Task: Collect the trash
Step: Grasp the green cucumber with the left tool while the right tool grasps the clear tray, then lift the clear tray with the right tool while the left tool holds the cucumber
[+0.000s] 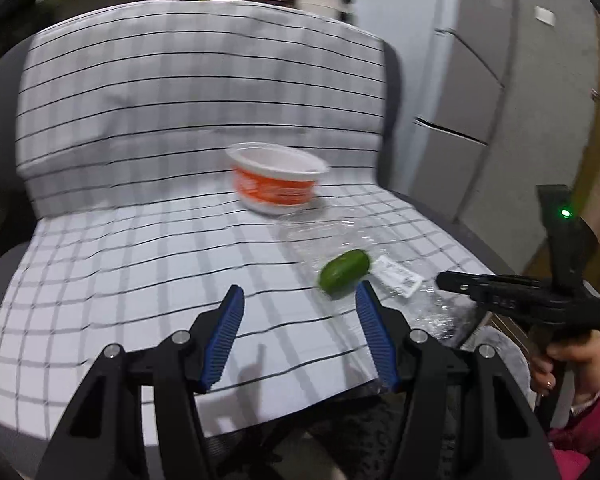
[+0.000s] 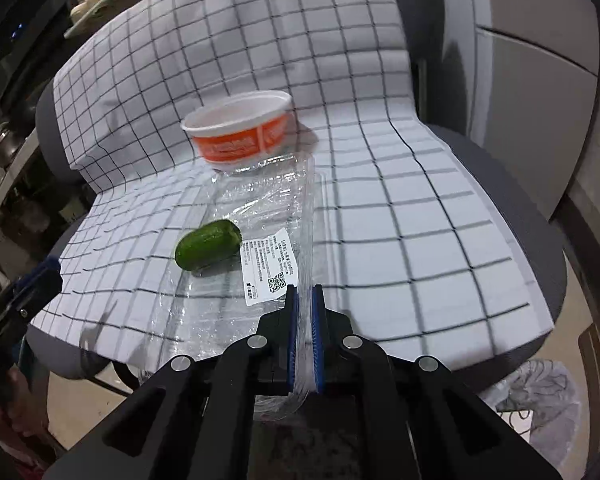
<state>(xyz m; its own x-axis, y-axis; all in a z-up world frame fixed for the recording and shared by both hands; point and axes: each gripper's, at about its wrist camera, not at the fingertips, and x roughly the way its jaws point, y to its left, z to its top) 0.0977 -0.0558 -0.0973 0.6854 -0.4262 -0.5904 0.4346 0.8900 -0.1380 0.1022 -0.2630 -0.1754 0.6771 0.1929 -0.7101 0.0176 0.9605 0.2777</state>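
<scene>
The right tool was clamped on the near edge of the thin, slippery plastic wrapper, the left tool gaping apart

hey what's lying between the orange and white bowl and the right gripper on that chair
The clear plastic wrapper, with its white label, stretches from the bowl to the right gripper, which pinches its edge. The right wrist view shows it best.

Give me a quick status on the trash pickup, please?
Right gripper shut on plastic wrap. Left gripper open, empty, hovering near cucumber. Cucumber lies on the wrap; orange tub at its far end.
</scene>
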